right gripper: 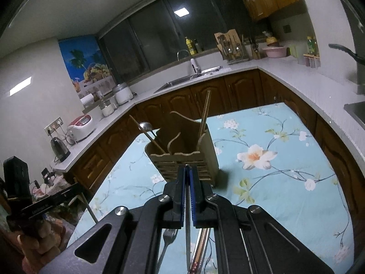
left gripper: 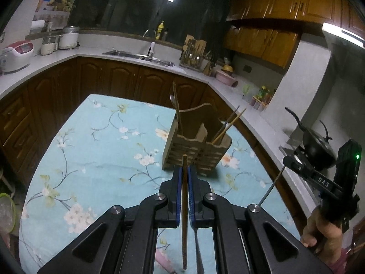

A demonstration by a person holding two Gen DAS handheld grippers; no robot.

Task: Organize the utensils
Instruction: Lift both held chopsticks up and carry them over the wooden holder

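Observation:
A wooden utensil holder [left gripper: 196, 150] stands on the floral tablecloth; it also shows in the right wrist view [right gripper: 184, 155]. It holds a chopstick and a spoon [left gripper: 172, 99] in one compartment and two chopsticks [left gripper: 230, 122] in another. My left gripper [left gripper: 184, 171] is shut on a brown wooden chopstick [left gripper: 184, 217], held just in front of the holder. My right gripper [right gripper: 187, 171] is shut on a thin metal utensil [right gripper: 188, 228], also just in front of the holder; its working end is hidden.
A fork [right gripper: 167, 239] and other metal utensils [right gripper: 200, 244] lie on the cloth under my right gripper. The table [left gripper: 91, 159] has kitchen counters around it, with a sink [left gripper: 136, 56], a rice cooker [left gripper: 14, 54] and a black wok [left gripper: 319, 146].

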